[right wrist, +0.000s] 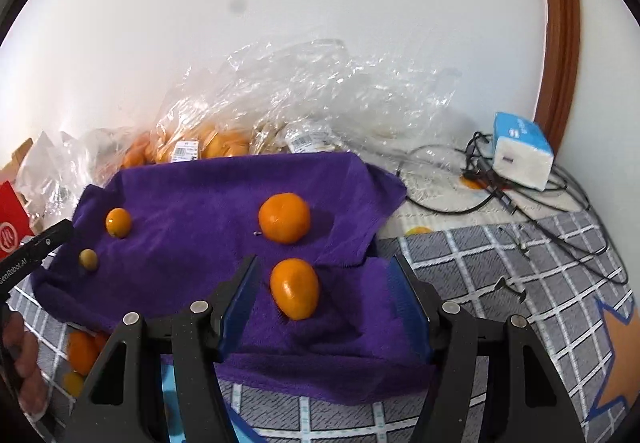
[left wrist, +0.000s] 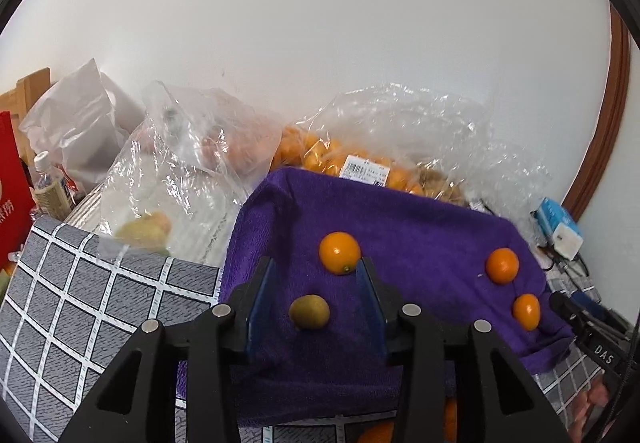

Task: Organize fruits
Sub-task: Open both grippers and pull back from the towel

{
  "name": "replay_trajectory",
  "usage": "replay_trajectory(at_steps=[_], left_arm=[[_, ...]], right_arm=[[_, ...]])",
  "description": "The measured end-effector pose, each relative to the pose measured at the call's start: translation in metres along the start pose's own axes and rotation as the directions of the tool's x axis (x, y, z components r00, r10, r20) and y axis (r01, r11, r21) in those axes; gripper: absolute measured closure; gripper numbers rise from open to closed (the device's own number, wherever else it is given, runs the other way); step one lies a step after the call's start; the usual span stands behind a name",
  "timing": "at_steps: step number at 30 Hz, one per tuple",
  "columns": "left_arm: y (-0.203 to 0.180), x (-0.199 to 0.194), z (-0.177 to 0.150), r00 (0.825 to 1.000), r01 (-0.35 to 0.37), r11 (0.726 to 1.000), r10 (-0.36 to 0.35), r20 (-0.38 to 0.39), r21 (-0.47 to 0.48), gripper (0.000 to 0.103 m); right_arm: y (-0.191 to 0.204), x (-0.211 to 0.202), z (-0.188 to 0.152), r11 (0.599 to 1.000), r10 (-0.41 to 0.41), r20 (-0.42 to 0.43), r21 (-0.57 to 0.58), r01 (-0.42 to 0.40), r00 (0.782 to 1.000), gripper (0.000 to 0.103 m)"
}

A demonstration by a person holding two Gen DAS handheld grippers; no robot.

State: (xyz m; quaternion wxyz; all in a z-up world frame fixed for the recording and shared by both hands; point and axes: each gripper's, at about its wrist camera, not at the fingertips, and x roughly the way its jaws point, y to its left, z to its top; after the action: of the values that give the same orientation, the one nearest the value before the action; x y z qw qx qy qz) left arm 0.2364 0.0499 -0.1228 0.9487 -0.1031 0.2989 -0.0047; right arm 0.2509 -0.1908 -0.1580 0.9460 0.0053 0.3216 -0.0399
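Note:
A purple towel (left wrist: 420, 227) (right wrist: 200, 195) lies on the checked tablecloth with several fruits on it. My left gripper (left wrist: 316, 262) is open just above the towel. A small greenish-brown fruit (left wrist: 309, 312) (right wrist: 88, 259) rests between its blue fingers, touching neither. A small round orange (left wrist: 339, 253) (right wrist: 118, 222) lies just past its tips. My right gripper (right wrist: 324, 260) is open too, with an oval orange fruit (right wrist: 295, 289) (left wrist: 526, 312) lying free between its fingers. A round mandarin (right wrist: 284, 218) (left wrist: 502, 265) sits just beyond it.
Clear plastic bags of oranges (left wrist: 344, 155) (right wrist: 208, 143) are piled against the white wall behind the towel. A tissue pack (right wrist: 520, 151) and tangled cables (right wrist: 520, 203) lie at the right. A red box (left wrist: 12, 195) and a bottle (left wrist: 48, 183) stand left. More oranges (right wrist: 82, 353) sit below the towel's front edge.

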Motion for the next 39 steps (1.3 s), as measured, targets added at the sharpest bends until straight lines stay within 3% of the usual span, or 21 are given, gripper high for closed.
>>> replay_trajectory(at_steps=[4,9,12,20,25,27,31,36,39], left_arm=[[0.002,-0.005,0.002,1.000,0.004,1.000,-0.004,0.010,-0.008,0.063],[0.004,-0.007,0.004,0.999,0.031,0.999,-0.030,0.023,-0.025,0.063],[0.005,-0.008,0.006,0.998,0.055,0.998,-0.055,0.016,-0.037,0.063],[0.013,-0.019,0.008,0.996,0.081,0.993,-0.076,0.054,-0.081,0.059],[0.015,-0.030,0.012,0.994,0.087,0.992,-0.080,0.078,-0.092,0.059],[0.011,-0.038,0.017,0.993,0.073,0.995,-0.066,0.102,-0.069,0.056],[0.006,-0.052,0.017,0.998,0.042,0.999,-0.041,0.050,-0.029,0.056],[0.017,-0.086,-0.011,0.999,-0.009,0.997,0.006,0.046,0.072,0.054],[0.034,-0.094,-0.033,1.000,-0.022,0.997,0.021,0.014,0.072,0.054]], right_arm=[[0.004,0.004,0.001,1.000,0.012,-0.061,-0.013,-0.012,0.998,0.038],[0.007,-0.009,0.004,0.999,0.044,-0.067,-0.017,-0.045,0.997,0.038],[0.010,-0.019,0.003,0.999,0.021,-0.078,-0.032,-0.024,0.997,0.038],[0.021,-0.047,-0.025,0.996,0.042,-0.077,-0.076,-0.048,0.996,0.038],[0.038,-0.056,-0.045,0.988,0.120,-0.112,-0.088,-0.130,0.986,0.052],[0.049,-0.060,-0.052,0.983,0.136,-0.124,-0.110,-0.150,0.983,0.055],[0.067,-0.061,-0.059,0.972,0.167,-0.145,-0.142,-0.188,0.975,0.055],[0.078,-0.054,-0.062,0.961,0.226,-0.171,-0.119,-0.248,0.959,0.055],[0.084,-0.044,-0.066,0.960,0.226,-0.196,-0.120,-0.253,0.954,0.055]])
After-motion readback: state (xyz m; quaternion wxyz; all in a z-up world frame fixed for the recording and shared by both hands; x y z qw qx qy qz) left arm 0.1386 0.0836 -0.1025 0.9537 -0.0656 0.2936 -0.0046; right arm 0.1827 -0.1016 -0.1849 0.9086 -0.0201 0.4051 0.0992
